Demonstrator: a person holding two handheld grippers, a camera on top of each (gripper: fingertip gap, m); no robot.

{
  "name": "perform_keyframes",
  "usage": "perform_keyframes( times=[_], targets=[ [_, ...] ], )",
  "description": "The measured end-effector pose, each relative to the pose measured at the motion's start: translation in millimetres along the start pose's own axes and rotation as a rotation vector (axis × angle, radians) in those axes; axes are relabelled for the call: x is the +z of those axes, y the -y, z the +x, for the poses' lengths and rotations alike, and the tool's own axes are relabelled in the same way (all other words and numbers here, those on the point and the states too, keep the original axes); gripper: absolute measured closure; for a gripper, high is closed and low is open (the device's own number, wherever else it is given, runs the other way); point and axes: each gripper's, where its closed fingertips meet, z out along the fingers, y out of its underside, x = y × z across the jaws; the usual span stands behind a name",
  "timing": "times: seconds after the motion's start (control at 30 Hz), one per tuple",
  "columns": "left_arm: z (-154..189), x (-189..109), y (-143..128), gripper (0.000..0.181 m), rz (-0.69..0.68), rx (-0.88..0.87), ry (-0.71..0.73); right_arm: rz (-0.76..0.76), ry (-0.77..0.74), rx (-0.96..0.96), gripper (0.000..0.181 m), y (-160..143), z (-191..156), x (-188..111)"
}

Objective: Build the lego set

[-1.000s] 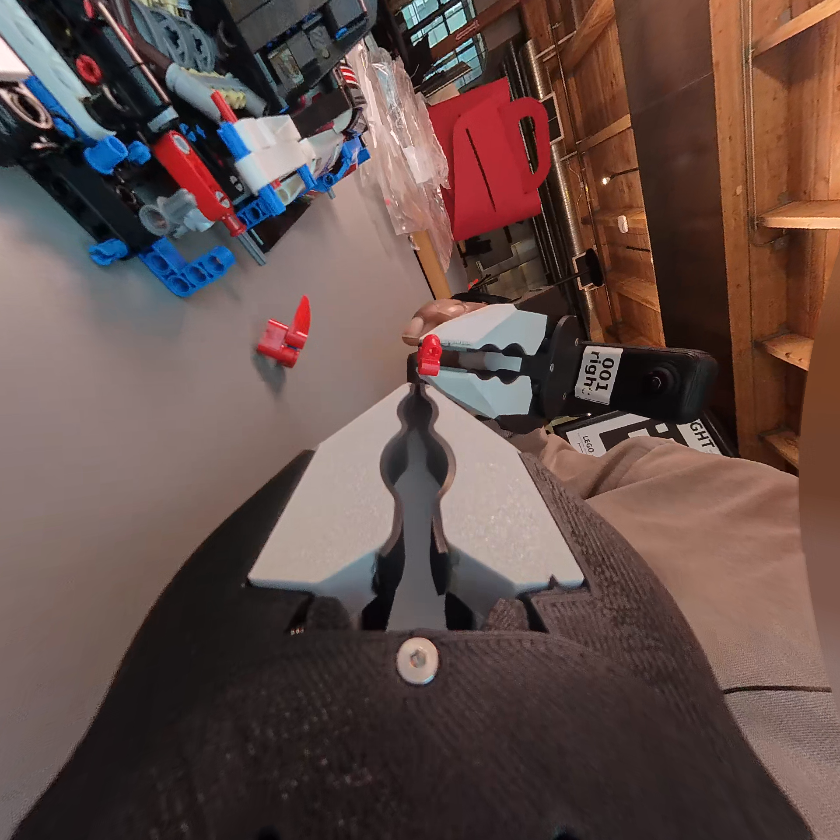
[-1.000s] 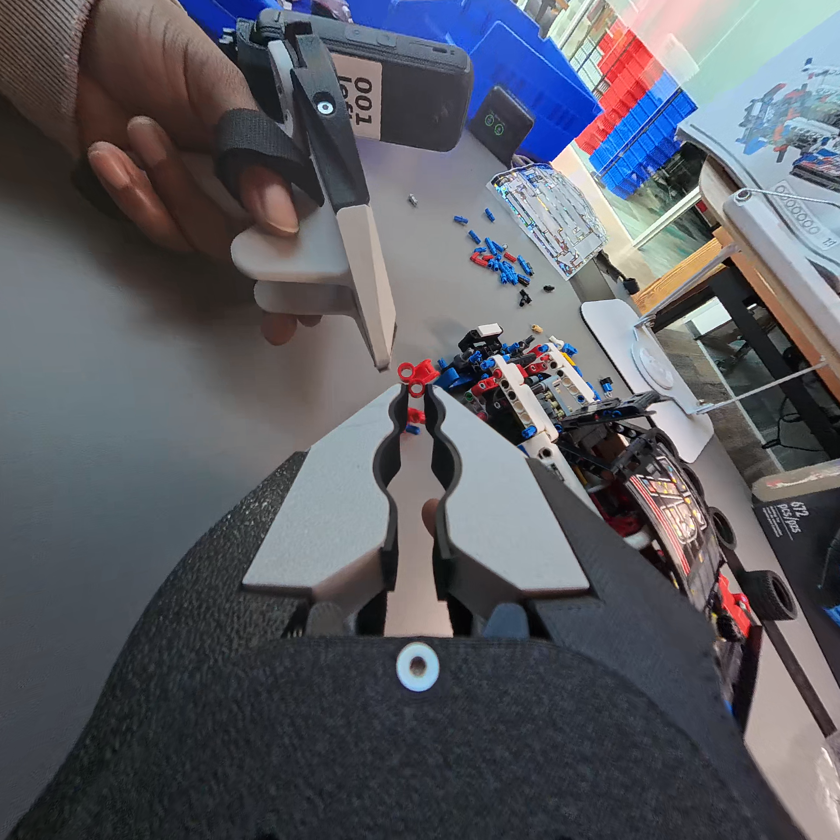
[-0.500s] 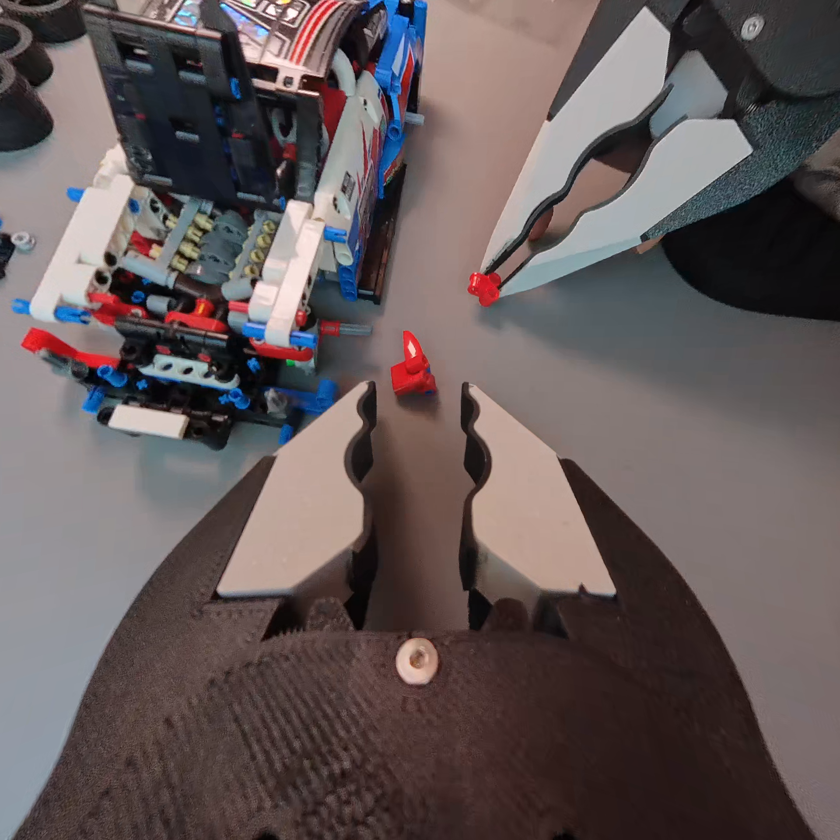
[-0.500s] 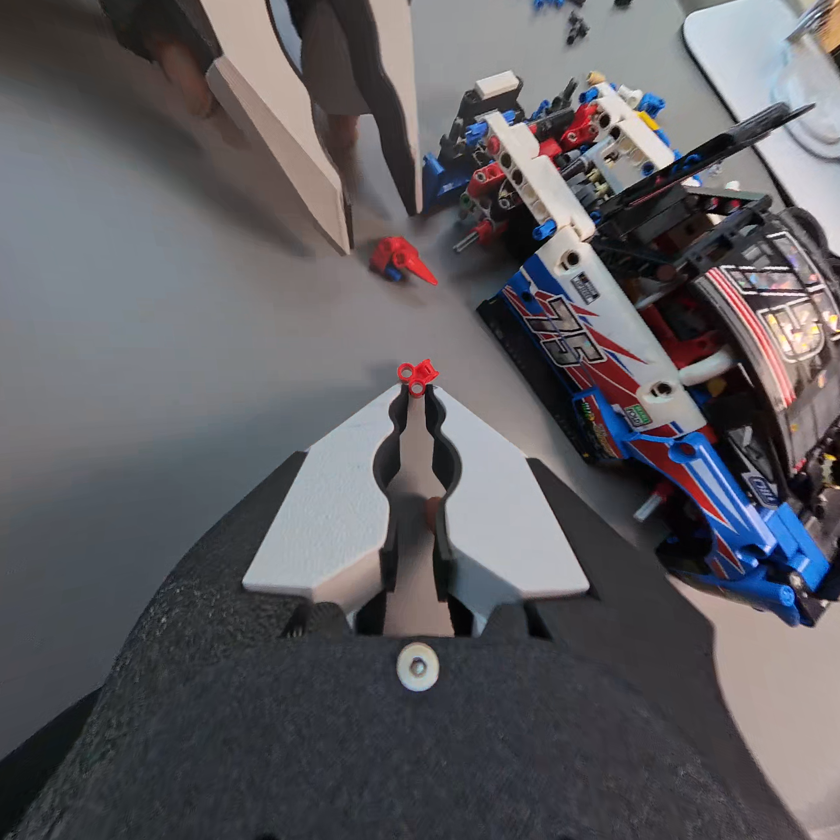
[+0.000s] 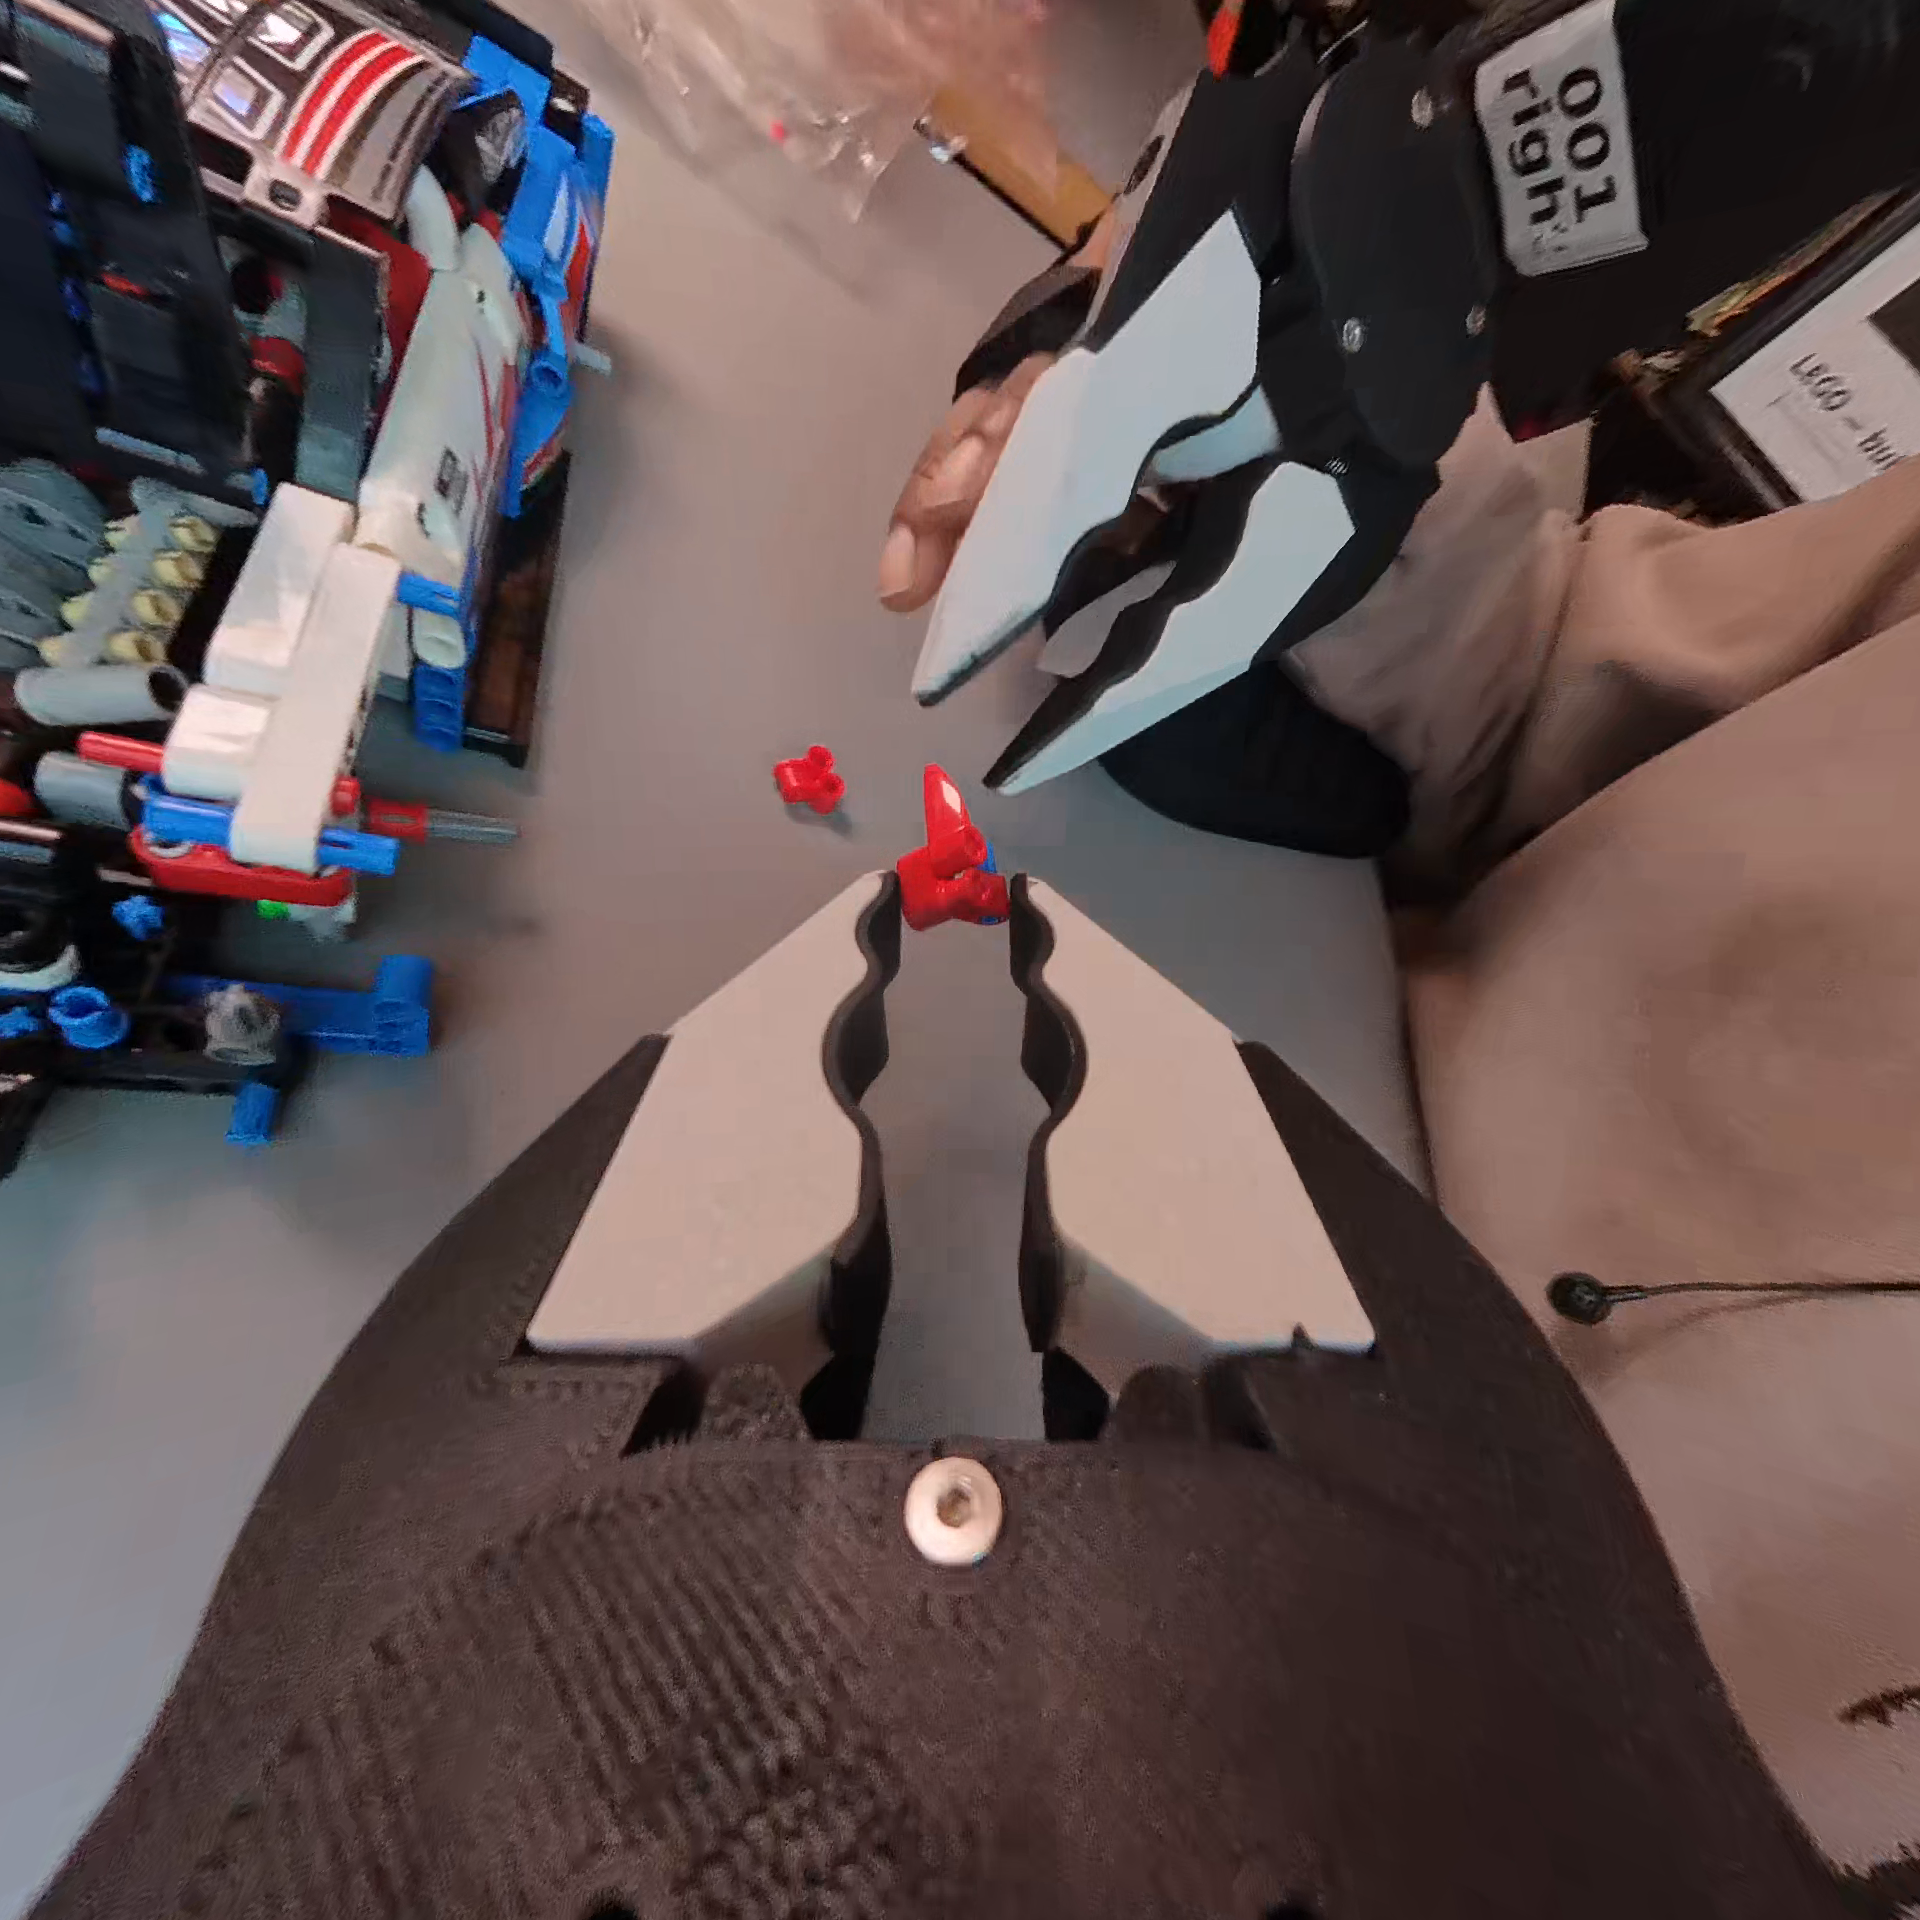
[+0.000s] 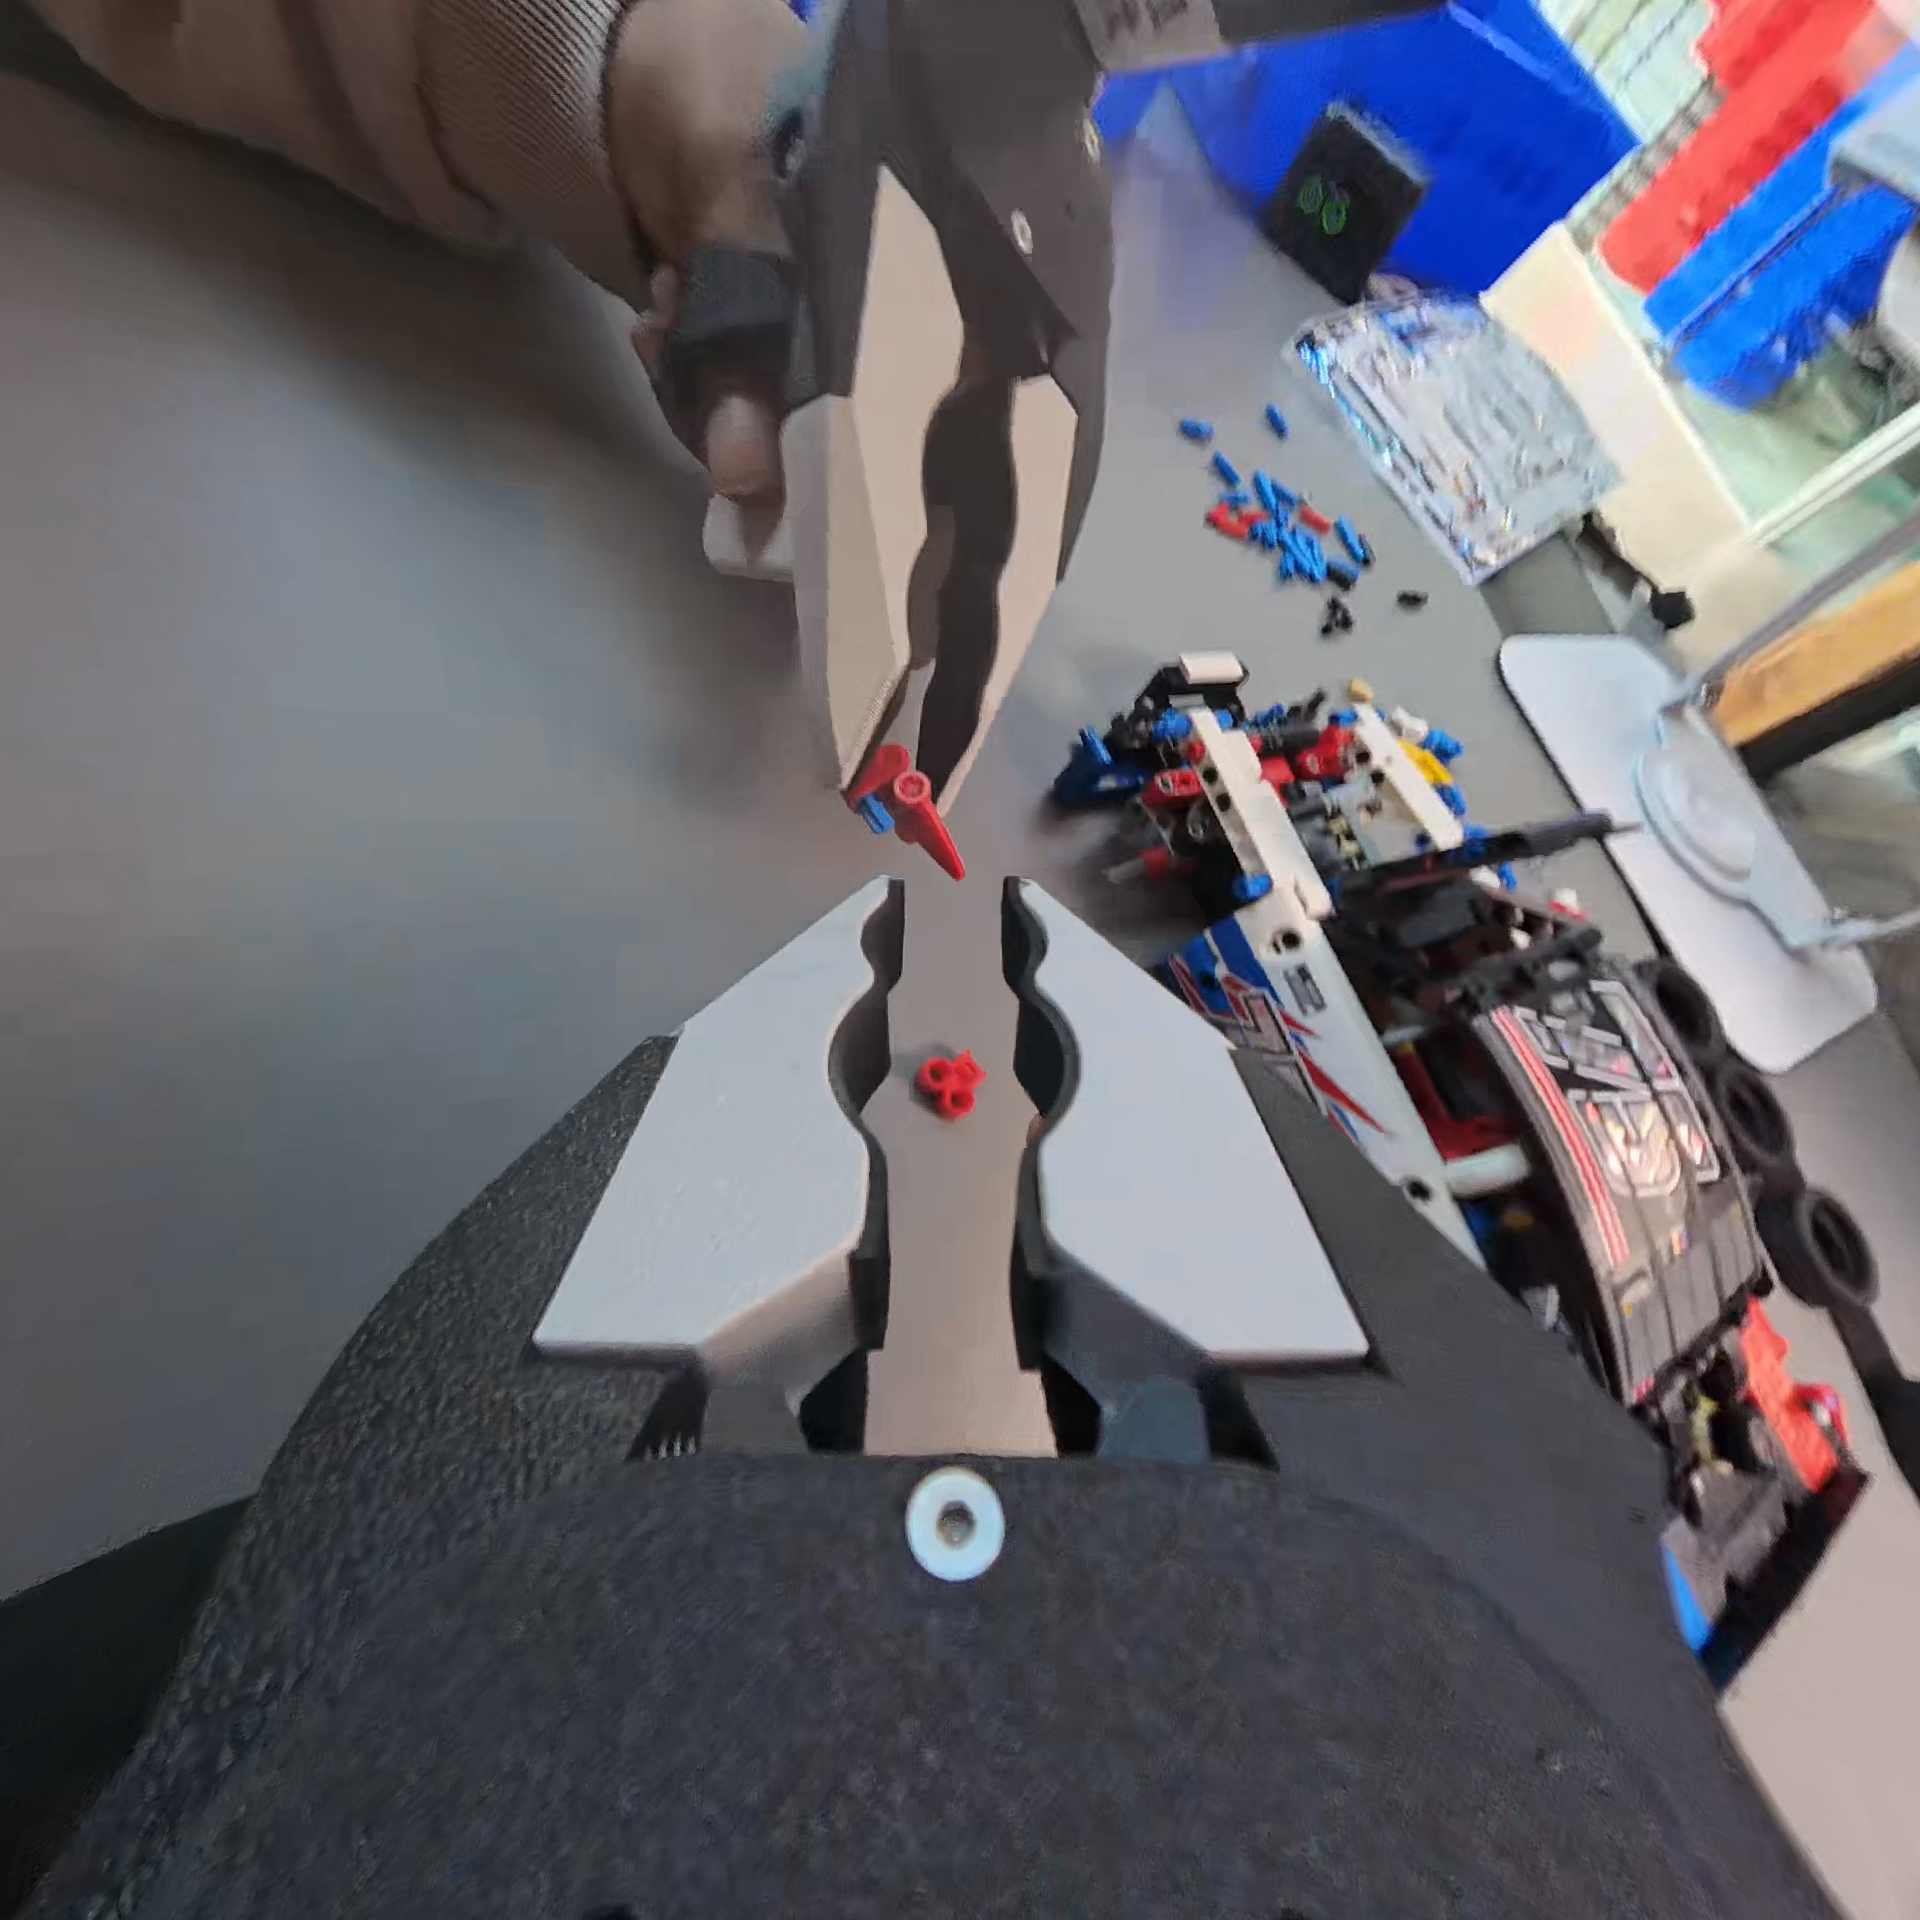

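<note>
My left gripper (image 5: 951, 883) is shut on a red pointed Lego piece (image 5: 948, 868) with a blue pin in it. It holds the piece just above the grey table. In the right wrist view it (image 6: 894, 774) hangs tip-down with the piece (image 6: 906, 805). My right gripper (image 6: 953, 888) is open and empty. A small red connector (image 6: 948, 1084) lies on the table between its fingers, untouched. In the left wrist view the connector (image 5: 810, 777) lies left of the right gripper (image 5: 961, 732). The part-built Lego race car (image 6: 1455, 1039) stands to the right; it also shows in the left wrist view (image 5: 312, 520).
Loose blue and red pins (image 6: 1283, 520) and a clear bag (image 6: 1455, 447) lie beyond the car. Black tyres (image 6: 1787, 1195) sit by the car, with a white pad (image 6: 1662, 831) behind. Blue bins (image 6: 1455, 135) stand at the back. A person's sleeve (image 5: 1558, 935) is at the right. Less than 4 cm separates the two grippers' tips.
My left gripper has closed on the red pointed piece and lifted it off the table. My right gripper has opened, and the small red connector now lies on the table.
</note>
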Motion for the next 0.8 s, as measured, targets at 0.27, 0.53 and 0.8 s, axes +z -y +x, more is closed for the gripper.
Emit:
perform_keyframes(
  times=[0.27, 0.53, 0.8],
  targets=[
    [29.8, -11.3, 2.4, 0.162, 0.048, -0.012, -0.134, 0.105, 0.199, 0.028, 0.178, 25.5, -21.1, -0.5],
    [52.7, -22.8, 16.2, 0.163, 0.155, 0.122, -0.115, 0.429, 0.522, 0.478, 0.18, 52.6, -19.9, -28.5],
    [62.6, -24.8, 20.7, 0.156, 0.176, 0.36, -0.005, 0.455, 0.674, 0.594, 0.18, 55.7, -28.5, -32.6]
  ],
)
